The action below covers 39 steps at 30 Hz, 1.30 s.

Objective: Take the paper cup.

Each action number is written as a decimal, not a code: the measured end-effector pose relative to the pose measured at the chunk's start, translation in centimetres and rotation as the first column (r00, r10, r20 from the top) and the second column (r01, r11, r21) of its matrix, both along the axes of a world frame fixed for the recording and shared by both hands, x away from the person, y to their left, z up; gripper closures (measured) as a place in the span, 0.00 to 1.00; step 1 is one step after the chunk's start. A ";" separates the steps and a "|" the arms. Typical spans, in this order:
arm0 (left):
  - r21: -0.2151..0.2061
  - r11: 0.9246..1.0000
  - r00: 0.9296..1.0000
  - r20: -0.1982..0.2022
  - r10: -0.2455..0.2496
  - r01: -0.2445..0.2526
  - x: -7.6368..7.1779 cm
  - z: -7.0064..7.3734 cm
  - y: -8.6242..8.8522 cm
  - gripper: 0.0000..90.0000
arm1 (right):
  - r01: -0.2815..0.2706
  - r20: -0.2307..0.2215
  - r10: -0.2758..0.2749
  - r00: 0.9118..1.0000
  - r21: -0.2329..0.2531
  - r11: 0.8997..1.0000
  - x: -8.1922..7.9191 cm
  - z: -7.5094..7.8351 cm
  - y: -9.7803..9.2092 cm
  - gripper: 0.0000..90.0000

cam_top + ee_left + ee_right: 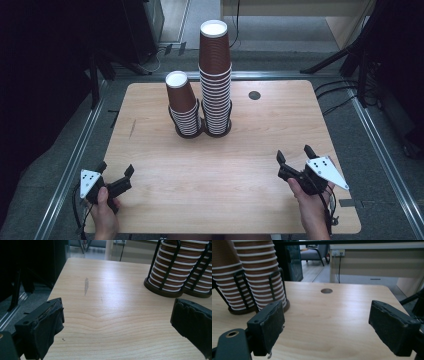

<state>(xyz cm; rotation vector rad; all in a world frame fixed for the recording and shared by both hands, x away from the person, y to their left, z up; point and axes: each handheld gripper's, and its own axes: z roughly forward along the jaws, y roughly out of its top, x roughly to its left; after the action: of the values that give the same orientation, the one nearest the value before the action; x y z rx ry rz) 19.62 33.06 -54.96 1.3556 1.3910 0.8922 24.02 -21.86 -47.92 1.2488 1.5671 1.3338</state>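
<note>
A dim room with dark equipment at the sides surrounds a pale wooden desk (235, 165), its grain bare across most of the top. Far ahead of both sets of fingers, toward the back edge, stand two stacks of brown paper cups with white rims, each seated in a round black wire holder. The shorter stack (183, 105) leans a little and lies ahead and inward of the left gripper (116, 176); the taller stack (215, 80) stands just beside it, touching or nearly so at the holders.

Both grippers hover low at the near corners, well apart from the cups. The left one's fingers (47, 325) are spread wide with nothing between them, and the right gripper (295, 161) has its fingers (268, 325) just as wide and empty.

As I judge it, the work with the cups has not begun: no cup is lifted off either stack, and everything remains to do.

Nothing stands between the fingers and the stacks. A small dark round hole (254, 95) sits in the desk beyond the right fingers, and a faint grey smear (86, 285) marks the wood ahead of the left ones. The wire uprights (275, 282) may hinder a low grasp.
</note>
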 end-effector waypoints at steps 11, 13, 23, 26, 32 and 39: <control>0.011 1.000 1.000 -0.005 -0.001 0.001 0.1 0.0 -0.2 0.00 | -0.081 0.088 0.080 0.993 0.006 0.997 3.0 4.1 4.0 0.15; 0.014 1.000 1.000 -0.006 -0.006 0.006 0.1 -0.1 -0.2 0.00 | -0.091 0.102 0.091 0.991 0.001 0.996 3.2 4.6 4.5 0.15; 0.004 1.000 1.000 -0.011 -0.014 0.014 0.2 -0.1 -0.1 0.00 | -0.109 0.103 0.109 0.989 -0.003 0.994 4.5 6.6 5.8 0.16; -0.004 1.000 1.000 -0.010 -0.014 0.014 0.2 -0.1 -0.1 0.00 | -0.120 0.105 0.120 0.987 -0.002 0.993 4.9 7.1 6.5 0.16; 0.000 1.000 1.000 -0.009 -0.017 0.017 0.2 -0.1 -0.1 0.00 | -0.147 0.125 0.147 0.981 -0.009 0.989 5.8 8.1 8.5 0.16; 0.005 1.000 1.000 -0.008 -0.019 0.019 0.2 -0.1 -0.2 0.00 | -0.191 0.135 0.191 0.972 -0.009 0.982 7.5 9.7 10.7 0.16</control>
<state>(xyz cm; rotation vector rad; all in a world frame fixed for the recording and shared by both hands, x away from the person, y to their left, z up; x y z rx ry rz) 19.80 32.87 -55.09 1.3751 1.3805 0.8799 31.55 -11.14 -38.25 1.0072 1.6203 1.5098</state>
